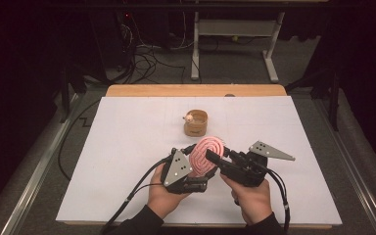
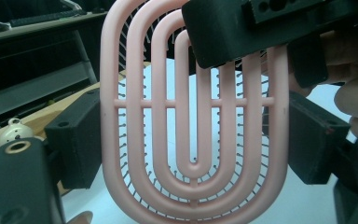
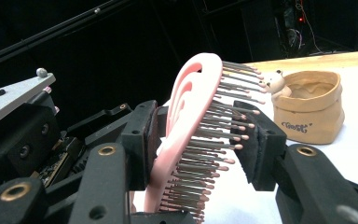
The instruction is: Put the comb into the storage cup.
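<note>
A pink oval hairbrush [image 1: 205,154] with concentric loops and metal bristles is held on edge above the white table [image 1: 127,147]. My left gripper [image 1: 197,171] grips it from below; in the left gripper view its pads [image 2: 77,140] press the brush's [image 2: 193,140] two long edges. My right gripper [image 1: 216,157] comes from the right. In the right gripper view one pad [image 3: 145,140] lies on the pink back [image 3: 182,116] and the other [image 3: 261,144] meets the bristle tips. Both grippers are shut on it.
A tan pouch [image 1: 196,123] with a small bear figure [image 3: 274,81] on its rim stands behind the brush at the table's middle. The wooden table edge [image 1: 196,90] lies beyond, then cables and a desk frame [image 1: 235,44] on the floor.
</note>
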`<action>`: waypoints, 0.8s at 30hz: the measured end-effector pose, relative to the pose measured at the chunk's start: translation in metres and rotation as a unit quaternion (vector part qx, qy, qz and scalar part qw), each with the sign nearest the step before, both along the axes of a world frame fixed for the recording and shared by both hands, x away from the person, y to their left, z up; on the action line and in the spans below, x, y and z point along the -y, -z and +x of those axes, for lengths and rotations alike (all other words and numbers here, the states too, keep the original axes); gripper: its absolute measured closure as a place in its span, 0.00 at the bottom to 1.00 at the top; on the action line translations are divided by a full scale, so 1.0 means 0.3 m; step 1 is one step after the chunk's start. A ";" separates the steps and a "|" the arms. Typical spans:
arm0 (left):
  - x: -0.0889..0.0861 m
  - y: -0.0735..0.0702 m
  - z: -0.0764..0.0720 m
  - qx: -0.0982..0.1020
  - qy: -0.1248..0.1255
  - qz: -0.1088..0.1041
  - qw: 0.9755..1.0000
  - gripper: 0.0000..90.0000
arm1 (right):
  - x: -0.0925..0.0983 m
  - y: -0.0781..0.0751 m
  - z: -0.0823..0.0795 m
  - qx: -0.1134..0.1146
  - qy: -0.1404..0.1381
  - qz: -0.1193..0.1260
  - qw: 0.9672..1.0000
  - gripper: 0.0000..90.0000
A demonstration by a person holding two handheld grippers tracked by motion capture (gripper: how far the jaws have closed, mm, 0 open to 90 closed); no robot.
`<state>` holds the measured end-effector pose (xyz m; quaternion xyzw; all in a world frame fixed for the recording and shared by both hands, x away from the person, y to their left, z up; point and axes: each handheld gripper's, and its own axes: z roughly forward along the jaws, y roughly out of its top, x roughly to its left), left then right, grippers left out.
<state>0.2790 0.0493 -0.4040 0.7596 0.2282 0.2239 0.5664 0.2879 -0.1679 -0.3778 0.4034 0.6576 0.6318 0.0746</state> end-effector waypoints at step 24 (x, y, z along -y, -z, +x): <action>0.009 -0.001 -0.010 0.015 -0.017 0.008 1.000 0.20 | -0.007 -0.019 -0.016 0.006 -0.002 0.000 1.000 0.70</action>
